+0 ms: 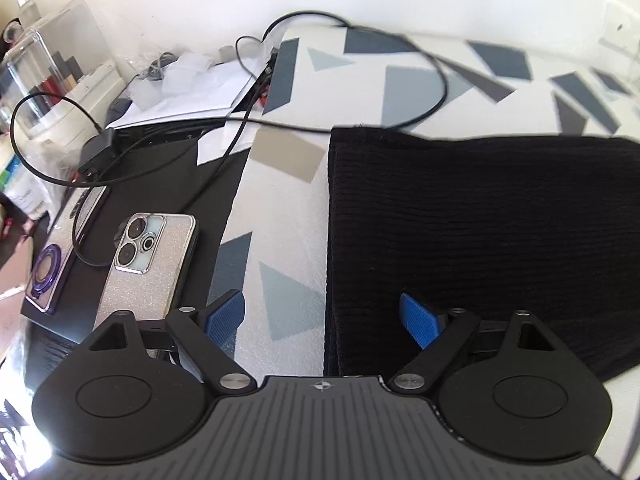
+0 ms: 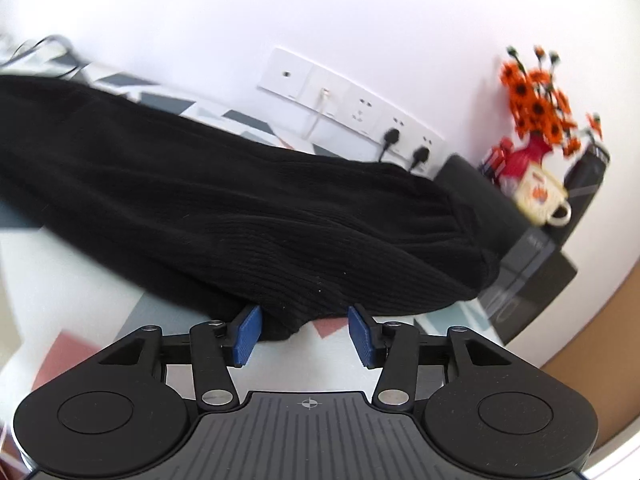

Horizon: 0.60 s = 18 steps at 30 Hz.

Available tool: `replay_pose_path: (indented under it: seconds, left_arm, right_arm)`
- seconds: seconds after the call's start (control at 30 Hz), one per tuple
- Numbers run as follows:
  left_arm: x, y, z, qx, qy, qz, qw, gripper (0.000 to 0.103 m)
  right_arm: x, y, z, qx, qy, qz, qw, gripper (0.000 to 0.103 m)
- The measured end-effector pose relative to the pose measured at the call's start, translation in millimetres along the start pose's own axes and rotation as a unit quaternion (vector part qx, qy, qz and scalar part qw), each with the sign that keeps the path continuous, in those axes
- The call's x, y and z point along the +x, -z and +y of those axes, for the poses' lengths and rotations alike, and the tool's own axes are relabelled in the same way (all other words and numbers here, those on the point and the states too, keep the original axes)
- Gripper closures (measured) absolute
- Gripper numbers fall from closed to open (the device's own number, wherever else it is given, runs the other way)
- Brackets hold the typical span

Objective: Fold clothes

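A black knit garment (image 1: pixel 480 232) is lying folded on the patterned table (image 1: pixel 280 208), reaching toward its right edge. The left gripper (image 1: pixel 322 316) is hanging wide open over the garment's left hem. The right gripper (image 2: pixel 305 334) is standing partly open, fingers (image 2: pixel 362 336) pressing nothing, the garment's corner between them.

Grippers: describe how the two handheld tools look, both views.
Left gripper and right gripper look alike: matte black body, ribbed grey centre plate with a small crosshair mark, two round black discs, silver pivot screws, black linkage arms, and blue textured pads. No hands, sleeves or gripper cables show.
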State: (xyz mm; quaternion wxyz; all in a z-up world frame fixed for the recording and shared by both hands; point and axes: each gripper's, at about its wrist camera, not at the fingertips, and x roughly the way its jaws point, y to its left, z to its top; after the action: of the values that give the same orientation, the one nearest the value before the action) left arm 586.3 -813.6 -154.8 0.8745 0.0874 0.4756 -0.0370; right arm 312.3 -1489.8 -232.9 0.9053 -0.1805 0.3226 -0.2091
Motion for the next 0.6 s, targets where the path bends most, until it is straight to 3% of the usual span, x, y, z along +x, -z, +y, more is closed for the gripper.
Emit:
replay_pose_path:
  seconds: [0.1,0.2,0.3,0.37,0.43,0.53,0.6]
  left_arm:
    - [-22.2,5.0,2.4,0.001,0.019,-0.022,0.9996,0.016]
    - [-39.3,14.5,-2.6,-0.005,0.071,-0.02,0.9972,0.016]
    - [-38.6,24.5,-9.3,-0.045,0.148,0.019,0.9878,0.016]
    - [-27.8,30.4,-11.7,-0.096,0.179,0.047,0.9779,0.016]
    - [-15.9,33.5,-10.2,-0.162,0.204,0.07,0.963,0.021]
    - [0.4,37.7,-2.1,-0.268,0.248,0.109,0.9247,0.022]
    - [7.4,40.7,0.9,-0.312,0.268,0.13,0.9022,0.025]
  right_arm:
    - [-14.6,-2.3,11.0,-0.05,0.002,-0.03,0.998,0.059]
    - [-23.2,-11.5,29.6,-0.087,-0.018,-0.05,0.995,0.059]
    - [-19.3,-23.4,48.8,-0.116,-0.044,-0.06,0.99,0.06]
    - [-15.8,-28.8,61.9,-0.136,-0.056,-0.065,0.987,0.06]
    - [-10.6,-33.3,70.5,-0.151,-0.063,-0.065,0.984,0.06]
    - [-7.4,-36.9,76.1,-0.158,-0.067,-0.061,0.983,0.06]
    - [-1.4,-40.1,74.0,-0.159,-0.069,-0.059,0.983,0.06]
